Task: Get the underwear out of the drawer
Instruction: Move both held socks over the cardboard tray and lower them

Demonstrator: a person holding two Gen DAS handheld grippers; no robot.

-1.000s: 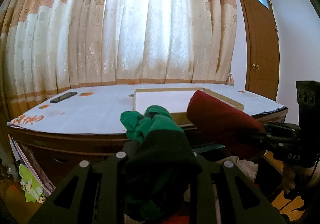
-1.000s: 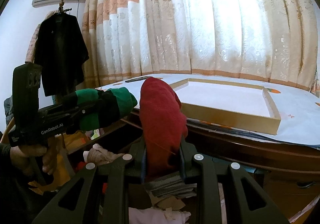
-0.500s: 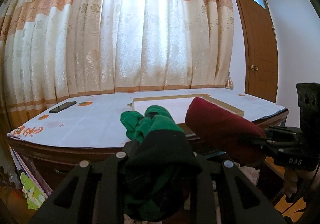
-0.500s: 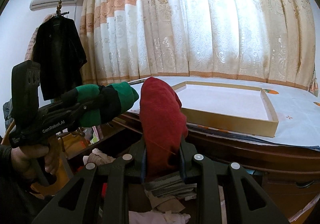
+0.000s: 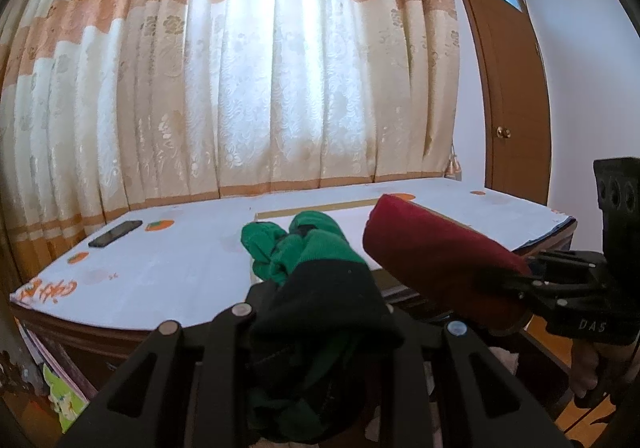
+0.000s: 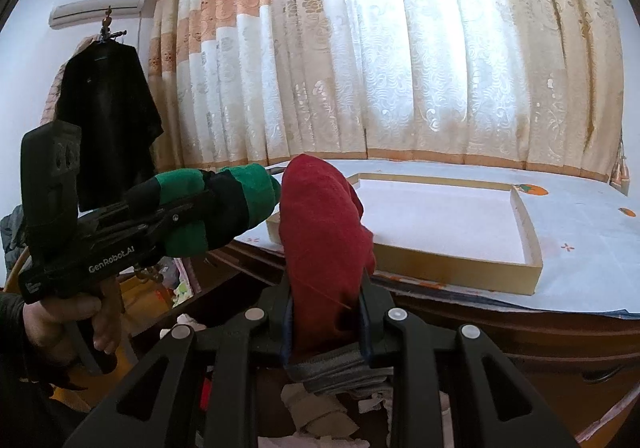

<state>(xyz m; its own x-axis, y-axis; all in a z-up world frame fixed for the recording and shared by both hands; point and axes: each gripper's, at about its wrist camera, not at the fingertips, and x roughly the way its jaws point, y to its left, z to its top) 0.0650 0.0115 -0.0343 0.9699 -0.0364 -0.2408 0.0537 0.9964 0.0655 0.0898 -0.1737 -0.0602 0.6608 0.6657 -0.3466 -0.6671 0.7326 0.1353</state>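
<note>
My left gripper [image 5: 316, 312] is shut on green and black underwear [image 5: 312, 268], held up in front of the table edge; it also shows in the right wrist view [image 6: 208, 208]. My right gripper [image 6: 326, 312] is shut on dark red underwear [image 6: 320, 232], which shows to the right in the left wrist view [image 5: 436, 264]. Both bundles are held side by side above the open drawer [image 6: 320, 404], which holds more crumpled clothes. The fingertips are hidden by the cloth.
A table with a white cloth [image 5: 160, 268] stands ahead, with a shallow gold-rimmed tray [image 6: 528, 232] on it and a phone [image 5: 115, 233] at its far left. Curtains hang behind. A dark coat [image 6: 108, 120] hangs left; a wooden door [image 5: 516, 96] is right.
Both grippers have risen a little with their bundles; the table top and tray sit lower in view and closer.
</note>
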